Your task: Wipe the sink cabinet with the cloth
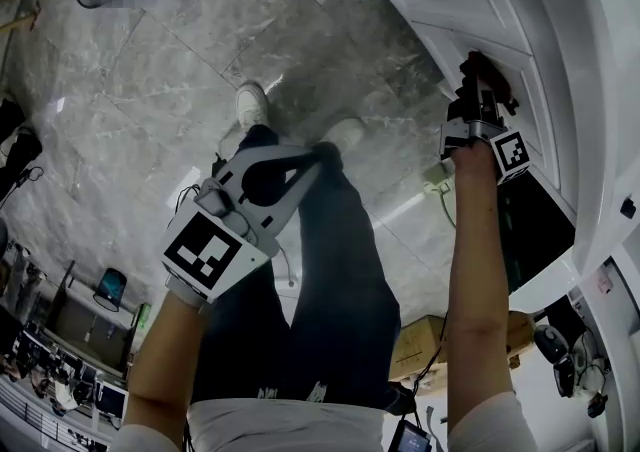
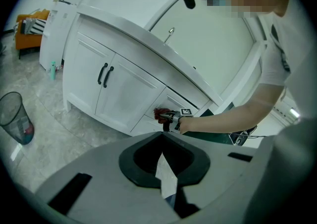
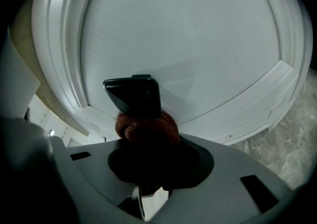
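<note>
Right tool (image 3: 138,106) holds red cloth (image 3: 148,128) against sink cabinet (image 3: 188,39)

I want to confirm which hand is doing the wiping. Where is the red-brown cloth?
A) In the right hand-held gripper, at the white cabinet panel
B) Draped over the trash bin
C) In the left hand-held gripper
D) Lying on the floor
A: the right hand-held gripper has its jaws closed on the cloth, right up at the white cabinet panel, while the left hand-held gripper holds nothing.
</note>
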`<state>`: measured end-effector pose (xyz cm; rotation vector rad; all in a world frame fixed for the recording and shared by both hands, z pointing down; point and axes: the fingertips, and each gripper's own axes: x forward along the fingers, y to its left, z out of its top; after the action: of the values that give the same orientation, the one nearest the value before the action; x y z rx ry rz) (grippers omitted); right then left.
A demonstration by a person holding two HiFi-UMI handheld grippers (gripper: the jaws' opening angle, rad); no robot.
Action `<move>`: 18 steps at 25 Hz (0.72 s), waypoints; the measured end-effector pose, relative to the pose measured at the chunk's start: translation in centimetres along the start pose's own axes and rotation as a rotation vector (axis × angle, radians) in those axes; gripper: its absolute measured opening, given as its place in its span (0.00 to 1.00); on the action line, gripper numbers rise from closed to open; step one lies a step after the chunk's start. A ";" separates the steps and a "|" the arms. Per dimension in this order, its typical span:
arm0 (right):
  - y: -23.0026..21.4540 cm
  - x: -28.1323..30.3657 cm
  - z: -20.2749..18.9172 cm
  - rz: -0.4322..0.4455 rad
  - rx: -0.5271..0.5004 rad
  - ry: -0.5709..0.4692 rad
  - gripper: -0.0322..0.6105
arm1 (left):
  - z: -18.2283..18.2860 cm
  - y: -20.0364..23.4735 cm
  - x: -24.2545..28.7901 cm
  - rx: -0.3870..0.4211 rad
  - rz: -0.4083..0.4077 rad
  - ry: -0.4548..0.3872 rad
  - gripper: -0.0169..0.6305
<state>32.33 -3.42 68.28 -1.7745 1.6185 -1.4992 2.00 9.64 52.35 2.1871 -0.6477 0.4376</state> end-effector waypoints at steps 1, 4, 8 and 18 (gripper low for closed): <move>-0.1 0.0 -0.1 0.005 -0.010 0.008 0.21 | 0.0 0.0 0.2 -0.001 0.000 0.000 0.05; -1.0 -0.5 0.0 -0.015 -0.037 0.020 0.21 | 0.2 -0.2 0.7 0.002 -0.005 0.000 0.05; -2.0 -1.2 0.2 -0.030 -0.035 0.025 0.21 | 0.2 -0.8 1.4 0.014 -0.020 0.014 0.05; -4.8 -4.6 2.2 -0.098 -0.051 0.007 0.21 | 0.0 -2.5 2.7 0.044 -0.050 0.048 0.05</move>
<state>37.57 1.13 68.95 -1.9039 1.6075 -1.5211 5.61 10.23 52.20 2.2218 -0.5613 0.4814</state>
